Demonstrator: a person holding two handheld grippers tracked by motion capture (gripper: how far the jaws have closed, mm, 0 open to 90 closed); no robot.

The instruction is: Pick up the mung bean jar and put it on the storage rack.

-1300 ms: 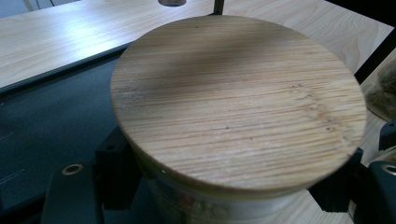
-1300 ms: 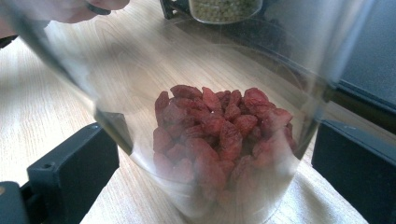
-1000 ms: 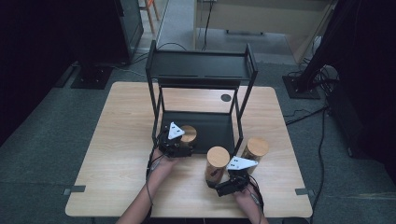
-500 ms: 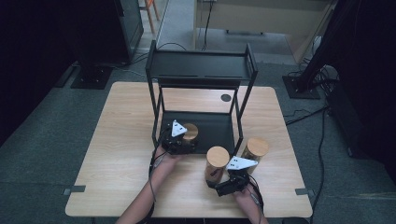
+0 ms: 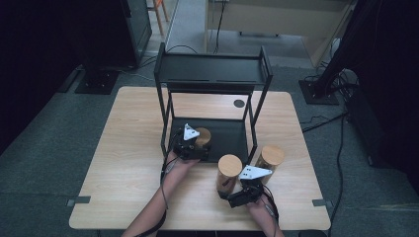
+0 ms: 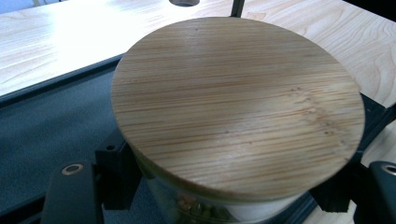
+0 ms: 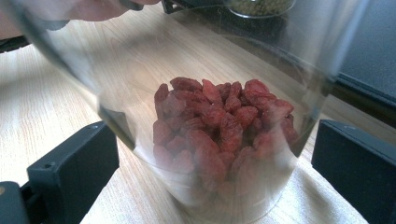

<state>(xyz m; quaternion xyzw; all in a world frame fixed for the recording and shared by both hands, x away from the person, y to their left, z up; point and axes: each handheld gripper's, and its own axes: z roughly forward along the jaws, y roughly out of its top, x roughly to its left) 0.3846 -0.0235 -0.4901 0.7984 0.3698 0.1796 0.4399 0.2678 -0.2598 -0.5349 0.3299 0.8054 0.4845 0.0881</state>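
The right gripper (image 5: 236, 193) grasps a berry jar (image 5: 229, 173) standing on the surface (image 5: 123, 163). Beside it stands a third jar (image 5: 269, 160). Farther, the left gripper (image 5: 193, 148) clasps a lidded jar (image 5: 202, 136) on the rack's (image 5: 212, 74) bottom shelf.

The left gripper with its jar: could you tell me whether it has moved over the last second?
Yes. The left gripper has carried its jar slightly forward and rightward, deeper onto the rack's bottom shelf.

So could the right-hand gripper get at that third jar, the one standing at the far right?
Probably not right away: the right gripper has its jaws around the berry jar. The far-right jar stands close beside it, with nothing in between.
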